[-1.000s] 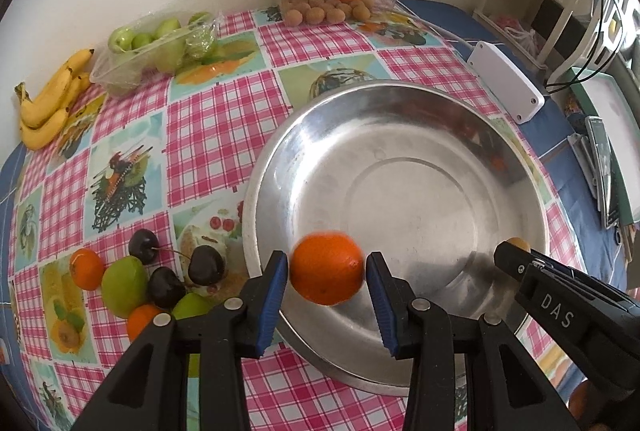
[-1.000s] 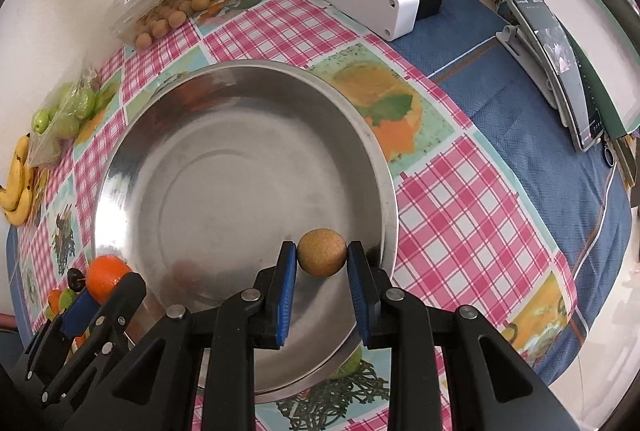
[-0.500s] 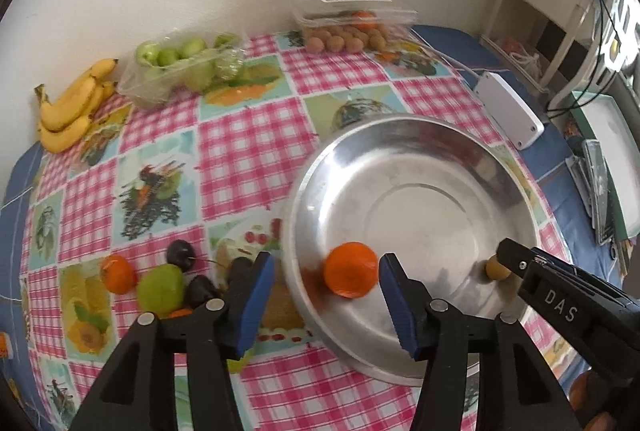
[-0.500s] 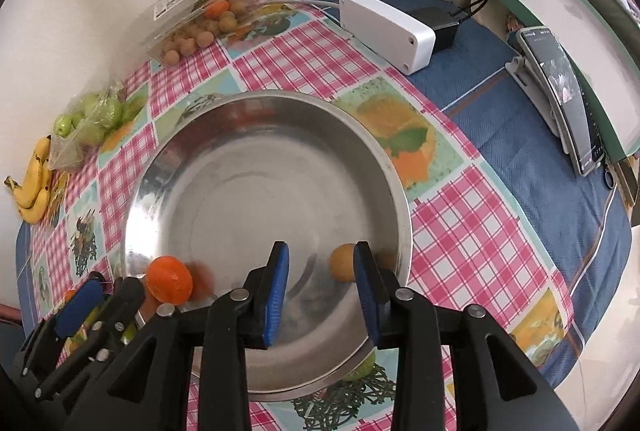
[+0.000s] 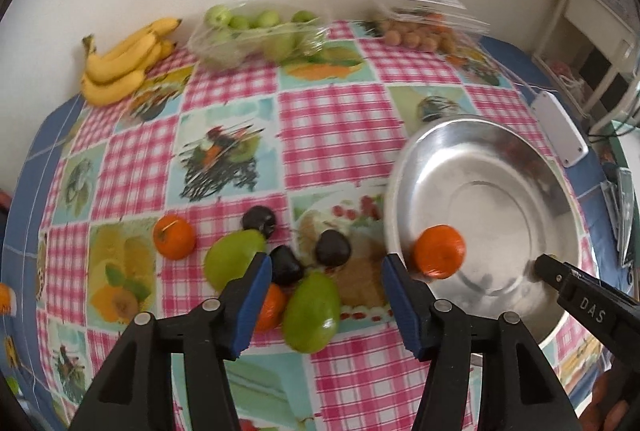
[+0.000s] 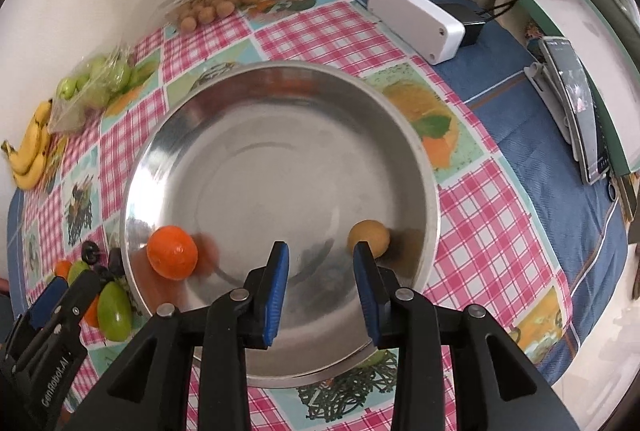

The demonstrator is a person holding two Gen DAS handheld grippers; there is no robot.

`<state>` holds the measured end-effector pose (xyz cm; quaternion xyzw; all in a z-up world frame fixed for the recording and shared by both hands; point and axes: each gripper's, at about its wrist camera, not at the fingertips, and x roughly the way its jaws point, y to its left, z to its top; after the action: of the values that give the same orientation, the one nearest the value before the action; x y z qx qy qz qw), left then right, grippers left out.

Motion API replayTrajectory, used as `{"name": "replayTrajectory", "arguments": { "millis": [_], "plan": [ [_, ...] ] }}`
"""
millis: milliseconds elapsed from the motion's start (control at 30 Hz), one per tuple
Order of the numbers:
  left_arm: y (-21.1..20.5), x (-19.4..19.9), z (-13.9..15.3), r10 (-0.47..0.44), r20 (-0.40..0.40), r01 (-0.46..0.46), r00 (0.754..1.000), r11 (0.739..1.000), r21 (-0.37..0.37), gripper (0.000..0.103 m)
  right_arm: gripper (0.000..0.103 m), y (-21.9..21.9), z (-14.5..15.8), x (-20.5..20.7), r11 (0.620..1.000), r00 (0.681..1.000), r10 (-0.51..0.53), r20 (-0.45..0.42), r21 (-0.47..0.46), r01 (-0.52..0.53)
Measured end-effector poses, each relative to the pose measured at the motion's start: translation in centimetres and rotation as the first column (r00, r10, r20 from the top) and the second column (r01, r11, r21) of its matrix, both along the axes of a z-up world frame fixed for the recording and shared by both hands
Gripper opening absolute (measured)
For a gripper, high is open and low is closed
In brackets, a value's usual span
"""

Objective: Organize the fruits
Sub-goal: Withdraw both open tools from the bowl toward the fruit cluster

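Left wrist view: the left claw (image 5: 326, 281) is spread wide and carries nothing. Just ahead of it and between its fingers lies the loose pile on the table (image 5: 328, 119): a green mango (image 5: 312, 311) nearest, a second green mango (image 5: 232, 259) by the left finger, three dark plums (image 5: 332, 247) beyond, one small orange (image 5: 270, 305) partly behind the left finger and another small orange (image 5: 174, 235) further left. Ahead and right of the claw, a tangerine (image 5: 439, 251) sits inside the steel bowl (image 5: 472, 135), by its near-left wall. The next pick looks to be from this pile. It would go best to choose a piece on the outside, such as the near mango, straddle its narrow width, and close gently, since smooth round fruit may squirt out and knock its neighbours rolling.

Right wrist view: the right claw (image 6: 322, 273) is also spread and empty, hanging over the bowl's near rim (image 6: 434, 215). A small tan longan (image 6: 369, 238) rests in the bowl just ahead of the right finger, the tangerine (image 6: 172, 251) well to the left. The left claw shows at the lower left beside the pile. Both fruits look blurred, so they may be rolling; I would lift clear without touching the rim.
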<state>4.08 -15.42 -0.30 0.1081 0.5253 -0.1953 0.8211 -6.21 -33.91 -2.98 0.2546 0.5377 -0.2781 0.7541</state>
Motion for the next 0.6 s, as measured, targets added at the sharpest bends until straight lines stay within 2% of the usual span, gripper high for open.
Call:
{"name": "replayTrajectory", "arguments": {
  "millis": [233, 267, 300, 333, 367, 433, 500, 600],
  "plan": [
    [1.5, 0.5, -0.3, 0.051, -0.029, -0.052, 0.998, 0.999, -0.01, 0.062, 0.034, 0.8, -0.3, 0.6, 1.0, 0.999, 0.03, -0.018, -0.008, -0.03],
    [1.6, 0.5, -0.4, 0.055, -0.032, -0.056, 0.998, 0.998, -0.011, 0.063, 0.034, 0.8, -0.3, 0.5, 0.999, 0.999, 0.031, -0.02, -0.009, -0.031],
    [1.7, 0.6, -0.4, 0.06, -0.035, -0.061, 0.998, 0.998, -0.01, 0.069, 0.036, 0.8, -0.3, 0.8, 0.999, 0.999, 0.031, -0.023, -0.011, -0.031],
    [1.8, 0.6, -0.4, 0.066, -0.036, -0.066, 0.997, 0.998, -0.011, 0.075, 0.044, 0.9, -0.3, 0.8, 0.999, 0.999, 0.029, -0.025, -0.013, -0.03],
    [1.9, 0.7, -0.4, 0.074, -0.035, -0.075, 0.997, 0.997, -0.01, 0.077, 0.059, 0.8, -0.3, 0.8, 0.999, 0.999, 0.028, -0.029, -0.019, -0.029],
    [2.0, 0.8, -0.5, 0.088, -0.038, -0.088, 0.995, 0.996, -0.006, 0.078, 0.071, 0.8, -0.4, 0.9, 0.999, 0.999, 0.032, -0.031, -0.026, -0.033],
    [2.2, 1.0, -0.7, 0.101, -0.047, -0.102, 0.994, 0.995, 0.002, 0.08, 0.071, 0.9, -0.4, 0.9, 0.999, 0.999, 0.043, -0.031, -0.027, -0.043],
    [2.5, 1.1, -0.9, 0.114, -0.049, -0.113, 0.992, 0.993, 0.009, 0.082, 0.077, 1.1, -0.5, 1.1, 0.998, 0.998, 0.056, -0.038, -0.026, -0.057]
  ]
}}
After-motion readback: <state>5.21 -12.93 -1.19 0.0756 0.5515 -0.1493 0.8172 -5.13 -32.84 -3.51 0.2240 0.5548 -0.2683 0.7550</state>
